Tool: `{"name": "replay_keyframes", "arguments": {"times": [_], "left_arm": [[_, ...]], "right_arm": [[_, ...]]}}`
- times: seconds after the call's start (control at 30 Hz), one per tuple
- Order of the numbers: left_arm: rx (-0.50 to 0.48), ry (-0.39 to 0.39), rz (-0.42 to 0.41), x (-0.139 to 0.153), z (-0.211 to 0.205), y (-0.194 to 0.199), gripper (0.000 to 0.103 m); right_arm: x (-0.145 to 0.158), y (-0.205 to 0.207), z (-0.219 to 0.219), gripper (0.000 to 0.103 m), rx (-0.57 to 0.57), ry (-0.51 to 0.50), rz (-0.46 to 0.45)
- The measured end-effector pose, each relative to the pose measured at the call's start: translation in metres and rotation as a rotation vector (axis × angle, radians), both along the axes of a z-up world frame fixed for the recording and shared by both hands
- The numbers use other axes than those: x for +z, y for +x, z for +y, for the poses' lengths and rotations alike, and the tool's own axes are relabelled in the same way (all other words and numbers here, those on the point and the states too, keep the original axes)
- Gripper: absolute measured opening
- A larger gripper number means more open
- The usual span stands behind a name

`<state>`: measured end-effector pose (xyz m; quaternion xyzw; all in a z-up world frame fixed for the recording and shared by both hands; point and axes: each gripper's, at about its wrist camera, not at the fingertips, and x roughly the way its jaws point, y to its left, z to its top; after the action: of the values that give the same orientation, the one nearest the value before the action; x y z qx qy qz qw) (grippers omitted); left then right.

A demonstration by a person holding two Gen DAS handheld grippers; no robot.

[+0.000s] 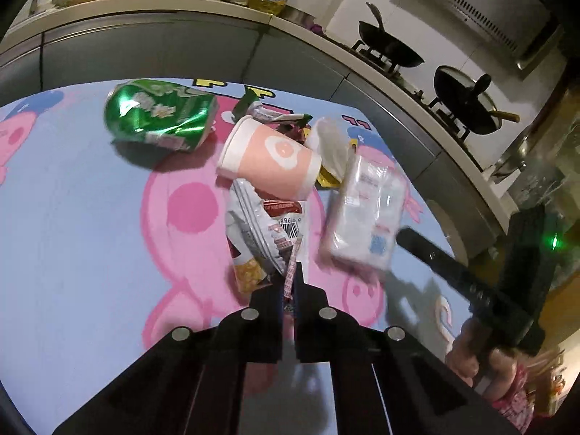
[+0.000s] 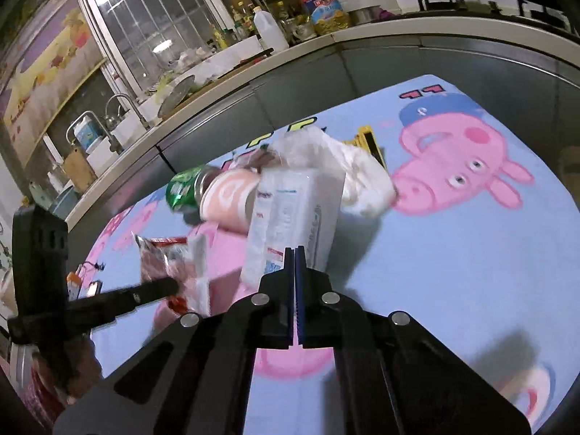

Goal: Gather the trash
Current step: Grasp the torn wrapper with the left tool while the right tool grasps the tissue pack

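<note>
A pile of trash lies on the blue cartoon-pig tablecloth (image 1: 72,217). My left gripper (image 1: 290,275) is shut on the red-and-white edge of a silver snack wrapper (image 1: 253,232), which it holds at the near side of the pile. My right gripper (image 2: 294,253) is shut on the lower edge of a white tissue packet (image 2: 293,206), held tilted up off the cloth. In the left wrist view that packet (image 1: 366,210) hangs blurred to the right of the wrapper. Behind them lie a pink paper cup (image 1: 272,159) on its side, a crushed green can (image 1: 159,116) and a crumpled white plastic bag (image 2: 348,166).
A grey kitchen counter (image 1: 217,47) runs along the far edge of the table. On it are black woks (image 1: 391,47) on a stove, an oil bottle (image 2: 326,11) and a sink (image 2: 119,123). A yellow wrapper (image 1: 328,179) lies under the cup. A hand (image 1: 482,362) holds the right gripper's handle.
</note>
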<state>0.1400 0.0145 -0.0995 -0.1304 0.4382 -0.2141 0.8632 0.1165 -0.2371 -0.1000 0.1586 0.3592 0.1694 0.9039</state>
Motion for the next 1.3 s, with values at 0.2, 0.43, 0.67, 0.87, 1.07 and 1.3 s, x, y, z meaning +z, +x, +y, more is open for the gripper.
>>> {"name": "replay_keyframes", "arguments": {"times": [0.2, 0.43, 0.67, 0.87, 1.07, 1.3], "left_arm": [[0.007, -0.010, -0.002, 0.006, 0.010, -0.025, 0.004], [0.011, -0.050, 0.020, 0.005, 0.020, -0.039, 0.004], [0.025, -0.068, -0.018, 0.006, 0.027, -0.044, 0.004], [0.003, -0.070, -0.011, 0.000, 0.028, -0.039, 0.004], [-0.045, -0.050, -0.006, 0.002, 0.016, -0.030, 0.004], [-0.152, -0.014, -0.023, 0.019, -0.042, -0.020, 0.004]], "right_arm": [[-0.002, -0.055, -0.018, 0.001, -0.047, -0.014, 0.012], [-0.009, -0.060, -0.026, 0.077, -0.099, 0.016, 0.057], [-0.010, -0.003, 0.019, 0.078, -0.124, -0.035, 0.102], [-0.028, 0.019, 0.060, 0.080, -0.127, -0.217, 0.112], [-0.027, 0.001, 0.045, 0.037, -0.107, -0.212, 0.097], [-0.011, -0.039, -0.021, 0.028, -0.169, -0.123, 0.042]]}}
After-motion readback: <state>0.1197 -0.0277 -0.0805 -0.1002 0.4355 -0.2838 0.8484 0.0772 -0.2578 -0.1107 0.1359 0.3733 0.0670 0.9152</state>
